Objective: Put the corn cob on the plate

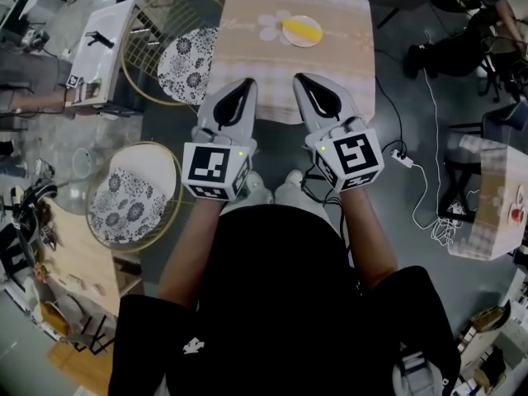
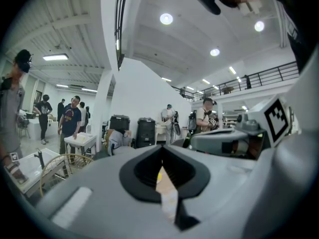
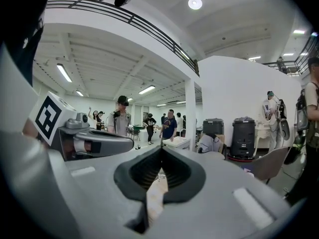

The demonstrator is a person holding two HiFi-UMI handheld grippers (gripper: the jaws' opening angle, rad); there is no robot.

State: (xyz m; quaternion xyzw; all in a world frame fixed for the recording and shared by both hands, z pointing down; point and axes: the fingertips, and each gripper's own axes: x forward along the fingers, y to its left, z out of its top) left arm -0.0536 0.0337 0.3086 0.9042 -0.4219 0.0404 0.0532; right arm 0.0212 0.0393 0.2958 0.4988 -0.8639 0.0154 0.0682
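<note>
No readable text or labels

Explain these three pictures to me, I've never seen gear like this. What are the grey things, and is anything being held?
A person holds one pair of grey tongs in each hand. The head view comes from a camera on the person's head, looking down. The left tongs and right tongs are both shut and empty, near a cloth-covered table. On it sits a plate holding a yellow corn cob. The other two pictures come from cameras riding on each pair of tongs, looking along them into the room.
</note>
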